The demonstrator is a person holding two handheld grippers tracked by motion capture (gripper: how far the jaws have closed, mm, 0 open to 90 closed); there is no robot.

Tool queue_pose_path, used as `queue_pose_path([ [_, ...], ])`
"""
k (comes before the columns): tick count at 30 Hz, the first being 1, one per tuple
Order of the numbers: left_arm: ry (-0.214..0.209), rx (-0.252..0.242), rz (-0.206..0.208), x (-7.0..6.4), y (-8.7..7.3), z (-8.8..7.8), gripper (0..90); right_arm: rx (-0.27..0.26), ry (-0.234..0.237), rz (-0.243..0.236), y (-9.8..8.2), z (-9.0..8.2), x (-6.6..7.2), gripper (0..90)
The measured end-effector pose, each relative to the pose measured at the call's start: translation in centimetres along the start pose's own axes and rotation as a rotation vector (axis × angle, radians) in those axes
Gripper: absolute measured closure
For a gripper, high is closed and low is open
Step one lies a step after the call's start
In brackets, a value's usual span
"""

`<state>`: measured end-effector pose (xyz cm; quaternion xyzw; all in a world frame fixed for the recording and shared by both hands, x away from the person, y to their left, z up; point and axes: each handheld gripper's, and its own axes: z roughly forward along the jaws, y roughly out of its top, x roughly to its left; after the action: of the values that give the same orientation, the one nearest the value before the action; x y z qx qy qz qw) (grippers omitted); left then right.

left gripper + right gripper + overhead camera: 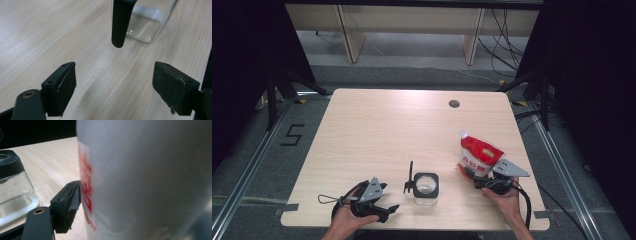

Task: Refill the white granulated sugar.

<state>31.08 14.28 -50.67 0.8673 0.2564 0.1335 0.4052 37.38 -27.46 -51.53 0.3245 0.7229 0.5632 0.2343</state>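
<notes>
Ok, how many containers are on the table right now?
2. A glass jar with a black rim and handle stands near the front middle, ahead of the open left claw. A red and white bag stands at the front right, gripped by the right claw.

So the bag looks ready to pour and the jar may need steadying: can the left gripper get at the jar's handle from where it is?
Probably yes. The left gripper is open, the handle hangs straight ahead, and bare table lies between.

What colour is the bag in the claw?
The soft plastic bag is red and white, with a white label; the high view shows it best.
</notes>
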Motion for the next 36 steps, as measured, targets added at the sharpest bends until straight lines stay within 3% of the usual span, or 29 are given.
queue_pose_path([
  [1, 0.009, -0.006, -0.001, 0.0, 0.0, 0.0, 18.9, -0.009, 0.003, -0.035, 0.0, 0.1, -0.3, 26.5],
  [7, 0.005, 0.001, 0.001, 0.0, 0.0, 0.1, 18.9, 0.003, 0.014, -0.032, 0.0, 0.2, -0.4, 29.8],
  [8, 0.005, 0.000, 0.006, 0.0, 0.0, 0.1, 18.9, -0.004, -0.010, -0.059, 0.1, 0.1, -0.6, 30.0],
  [9, 0.006, 0.000, 0.034, 0.1, 0.1, 0.1, 18.9, -0.016, 0.008, -0.008, 0.1, 0.2, -0.3, 30.2],
  [12, 0.002, -0.003, 0.017, 0.0, 0.0, 0.1, 18.9, -0.013, 0.005, -0.005, 0.1, 0.2, -0.3, 31.8],
  [13, -0.002, -0.002, -0.005, -0.1, 0.0, 0.1, 18.9, -0.023, 0.006, -0.033, 0.1, 0.3, -0.5, 32.4],
  [16, 0.004, 0.000, 0.014, 0.0, 0.0, 0.1, 18.9, -0.009, 0.009, 0.001, 0.2, 0.3, -0.2, 34.6],
  [18, 0.005, 0.001, 0.034, 0.1, 0.1, 0.1, 18.9, 0.001, 0.008, -0.046, 0.4, 0.3, -0.2, 36.4],
  [20, 0.005, 0.000, 0.035, 0.1, 0.0, 0.0, 18.9, 0.001, -0.019, -0.032, 0.6, 0.3, 0.3, 37.7],
  [21, 0.006, 0.000, 0.006, 0.0, 0.0, 0.0, 18.9, 0.013, -0.028, -0.046, 0.7, 0.3, 0.4, 38.2],
  [22, 0.012, 0.002, 0.000, -0.1, 0.0, 0.0, 18.8, 0.017, -0.043, -0.012, 0.7, 0.2, 0.7, 38.6],
  [24, -0.001, 0.009, -0.003, 0.0, 0.0, -0.1, 18.9, 0.016, -0.054, -0.012, 0.7, 0.1, 0.9, 39.3],
  [25, -0.005, 0.013, 0.000, 0.0, 0.0, -0.1, 18.9, -0.001, -0.065, -0.044, 0.7, 0.2, 0.9, 39.6],
  [26, -0.005, 0.011, -0.001, 0.1, 0.0, -0.1, 18.9, 0.006, -0.069, -0.027, 0.8, 0.1, 1.2, 39.9],
  [28, 0.001, -0.008, -0.013, -0.1, -0.1, 0.0, 18.9, 0.007, -0.101, -0.098, 1.0, -0.1, 1.3, 40.3],
  [30, -0.001, -0.008, -0.013, -0.1, -0.1, 0.0, 18.9, 0.029, -0.107, -0.084, 1.0, -0.4, 1.7, 40.5],
  [32, -0.002, -0.007, -0.012, 0.0, 0.0, 0.0, 19.0, 0.022, -0.109, -0.118, 1.1, -0.5, 1.5, 40.7],
  [33, -0.002, -0.007, -0.011, 0.0, 0.0, 0.0, 18.9, 0.015, -0.134, -0.134, 1.2, -0.7, 1.6, 40.8],
  [36, -0.003, -0.006, -0.012, 0.0, 0.0, -0.1, 18.9, 0.027, -0.140, -0.156, 1.6, -1.3, 1.8, 40.9],
])
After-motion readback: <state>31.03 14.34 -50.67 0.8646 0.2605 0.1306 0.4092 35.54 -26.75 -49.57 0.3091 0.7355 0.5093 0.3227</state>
